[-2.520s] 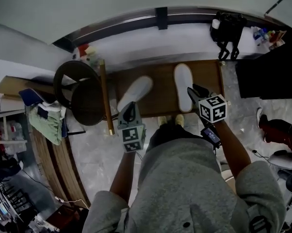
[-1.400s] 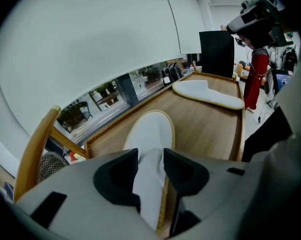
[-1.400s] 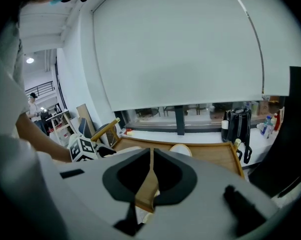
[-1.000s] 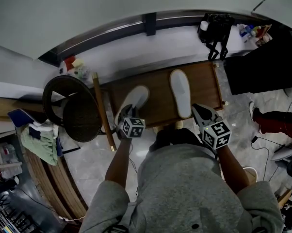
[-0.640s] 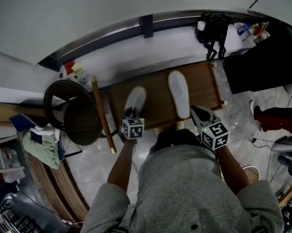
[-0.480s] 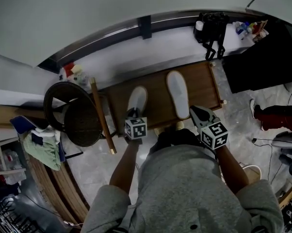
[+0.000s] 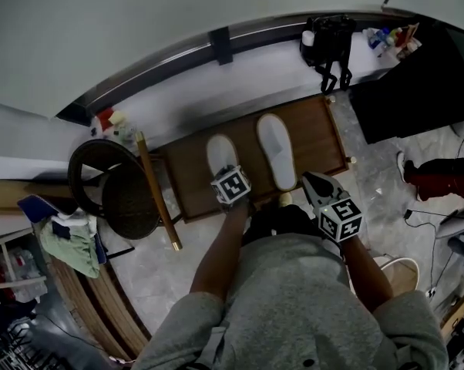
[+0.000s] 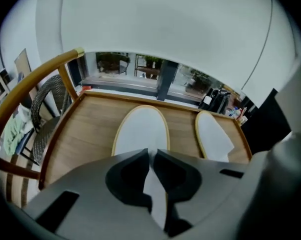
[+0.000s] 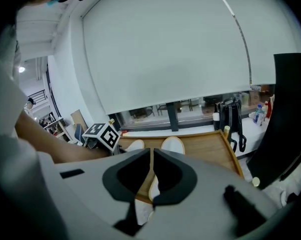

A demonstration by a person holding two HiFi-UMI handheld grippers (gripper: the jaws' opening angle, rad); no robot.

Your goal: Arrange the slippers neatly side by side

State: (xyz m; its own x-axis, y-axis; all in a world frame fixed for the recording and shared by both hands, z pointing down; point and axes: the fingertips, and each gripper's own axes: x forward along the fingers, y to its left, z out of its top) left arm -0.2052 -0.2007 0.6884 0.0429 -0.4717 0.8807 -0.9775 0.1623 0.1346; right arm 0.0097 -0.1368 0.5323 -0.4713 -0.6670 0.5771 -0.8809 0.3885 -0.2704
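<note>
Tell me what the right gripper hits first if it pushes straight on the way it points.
Probably the right slipper on the wooden board: it lies just beyond the tips of the right gripper's shut jaws. Depth is unclear, so the board's near edge might come first.

White left slipper [image 7: 219, 154] and right slipper [image 7: 276, 151] lie parallel on bench [image 7: 324, 139]

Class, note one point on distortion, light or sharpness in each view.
Head view: fisheye bends the window rail into an arc. Left gripper view: black corners, left slipper sharp. Right gripper view: bright white wall, dark edges.
</note>
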